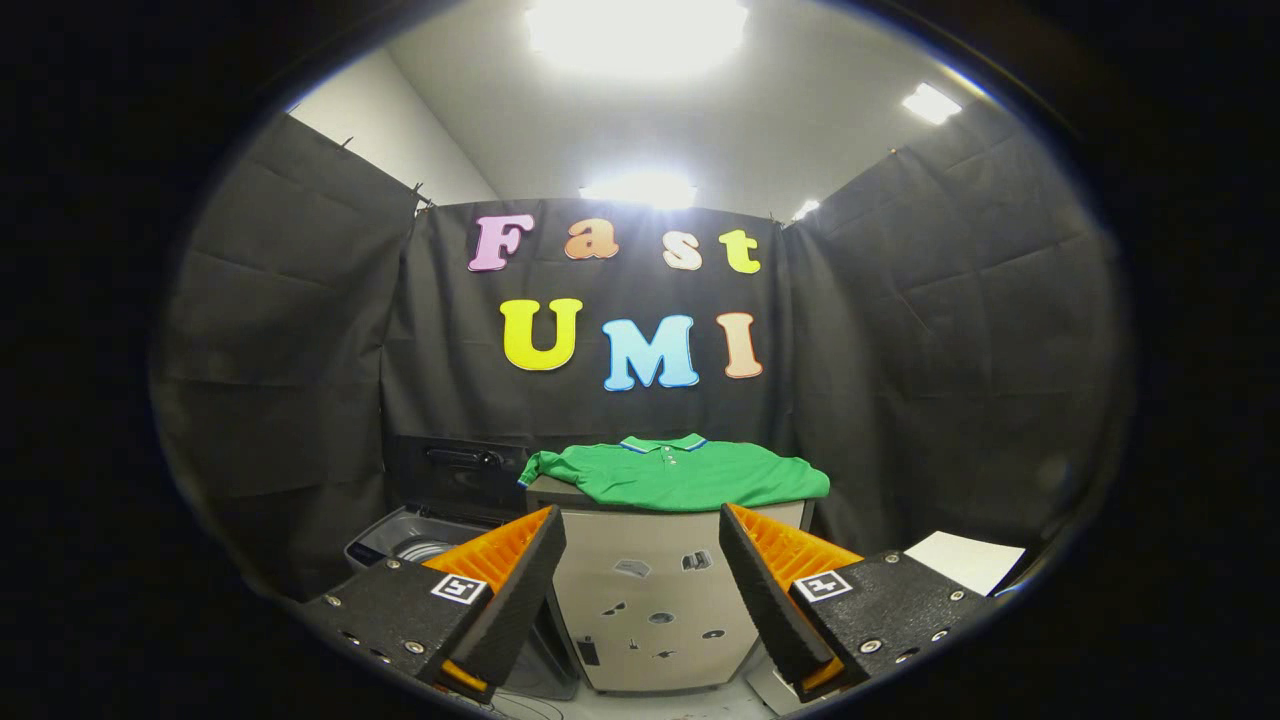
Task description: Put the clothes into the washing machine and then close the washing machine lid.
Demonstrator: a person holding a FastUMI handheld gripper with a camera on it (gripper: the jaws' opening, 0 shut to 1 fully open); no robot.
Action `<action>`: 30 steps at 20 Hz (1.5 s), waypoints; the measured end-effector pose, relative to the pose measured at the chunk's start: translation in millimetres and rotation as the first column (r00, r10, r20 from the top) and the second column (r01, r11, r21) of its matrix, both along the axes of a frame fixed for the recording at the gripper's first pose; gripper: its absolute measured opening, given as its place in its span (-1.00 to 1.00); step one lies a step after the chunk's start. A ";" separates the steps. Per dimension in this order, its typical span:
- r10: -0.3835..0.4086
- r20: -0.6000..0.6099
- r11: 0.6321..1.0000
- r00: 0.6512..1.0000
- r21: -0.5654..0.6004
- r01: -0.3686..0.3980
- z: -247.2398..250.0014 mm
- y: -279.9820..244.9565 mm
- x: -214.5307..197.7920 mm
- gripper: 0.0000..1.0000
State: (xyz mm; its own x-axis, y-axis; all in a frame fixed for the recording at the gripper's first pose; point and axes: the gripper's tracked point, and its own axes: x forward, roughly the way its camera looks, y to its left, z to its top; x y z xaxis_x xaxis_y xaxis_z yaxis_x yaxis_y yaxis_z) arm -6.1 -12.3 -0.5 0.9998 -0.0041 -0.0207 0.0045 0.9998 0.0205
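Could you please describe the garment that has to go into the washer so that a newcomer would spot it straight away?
Beyond the open claw stands a pale cabinet against the black cloth wall. Spread flat on top lies the green polo shirt, collar toward the wall. It is the one bright green thing there.

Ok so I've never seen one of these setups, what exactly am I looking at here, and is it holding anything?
This is one picture from a wide-angle camera riding on a handheld gripper, a two-finger tool that a person carries. The two wedge shapes at the bottom are its fingers, spread wide apart with nothing between them. Beyond them stands a pale cabinet with a green polo shirt spread flat on top. Beside the cabinet, behind one finger, sits the washing machine, its dark lid standing open. A white sheet lies beyond the other finger. Nothing is held yet.
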 end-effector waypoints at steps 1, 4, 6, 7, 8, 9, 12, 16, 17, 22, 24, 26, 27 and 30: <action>0.001 -0.002 1.000 1.000 0.003 -0.001 -0.9 -0.3 -1.3 0.92; 0.010 -0.017 1.000 1.000 0.018 -0.009 -1.4 1.5 -0.3 0.92; 0.010 -0.015 1.000 1.000 0.025 -0.010 4.6 0.9 1.2 0.92; 0.014 -0.014 1.000 1.000 0.027 -0.013 7.4 0.5 3.1 0.91; 0.022 -0.016 0.999 1.000 0.030 -0.021 9.8 1.9 5.2 0.91; 0.040 -0.021 0.999 0.999 0.035 -0.040 10.6 4.9 8.0 0.91; 0.066 -0.030 0.997 0.997 0.035 -0.065 17.2 4.2 23.6 0.91; 0.068 -0.047 0.997 0.997 0.034 -0.066 25.2 -1.2 56.4 0.91; 0.067 -0.047 0.997 0.997 0.028 -0.066 30.0 -2.2 67.3 0.92; 0.053 -0.064 0.999 0.997 0.010 -0.052 48.4 -16.7 123.1 0.91; 0.056 -0.071 0.998 0.996 0.006 -0.056 55.9 -19.7 142.8 0.91; 0.062 -0.071 0.998 0.996 -0.003 -0.062 64.4 -21.6 162.8 0.92; 0.067 -0.077 0.998 0.995 -0.007 -0.068 65.4 -22.4 173.2 0.92; 0.095 -0.122 0.995 0.988 0.000 -0.095 62.1 -18.4 204.8 0.91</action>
